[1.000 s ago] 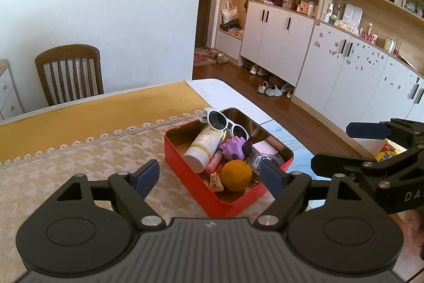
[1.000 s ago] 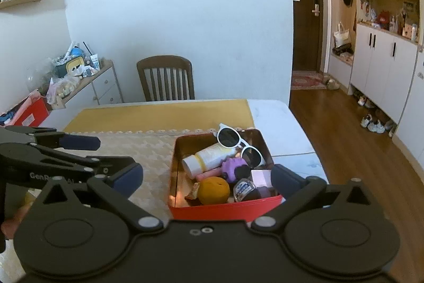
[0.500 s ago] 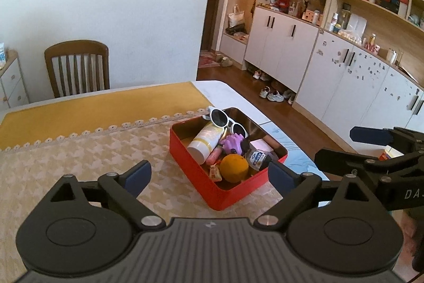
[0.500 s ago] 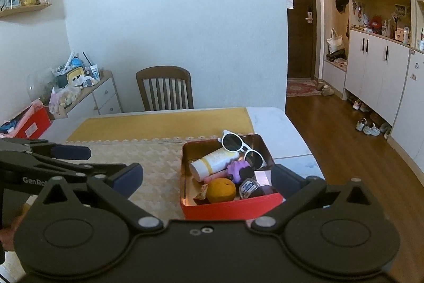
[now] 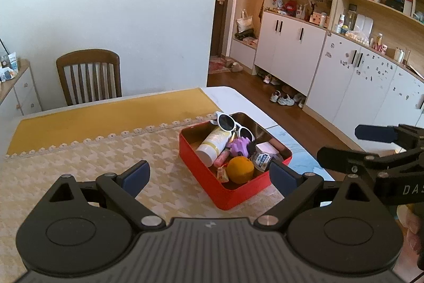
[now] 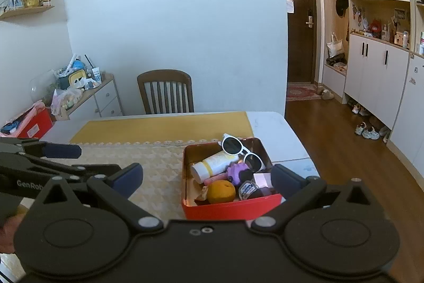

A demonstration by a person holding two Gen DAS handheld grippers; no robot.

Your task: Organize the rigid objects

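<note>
A red tin box (image 5: 209, 178) (image 6: 230, 208) sits on the table near its right edge. It holds white sunglasses (image 5: 233, 125) (image 6: 241, 149), a white and yellow tube (image 5: 214, 143) (image 6: 214, 163), a purple toy (image 5: 239, 146) (image 6: 237, 171), an orange (image 5: 239, 169) (image 6: 221, 191) and several small items. My left gripper (image 5: 209, 177) is open and empty, above the table short of the box. My right gripper (image 6: 206, 181) is open and empty, just before the box. Each gripper shows at the edge of the other's view (image 5: 376, 145) (image 6: 53, 158).
The table carries a houndstooth cloth (image 5: 79, 163) and a yellow runner (image 5: 106, 116). A wooden chair (image 5: 88, 76) stands at the far side. A drawer unit with clutter (image 6: 87, 94) is at the left, white cabinets (image 5: 331, 65) at the right.
Both grippers have pulled back and risen away from the box, which looks smaller and farther now. Both stayed open and empty.
</note>
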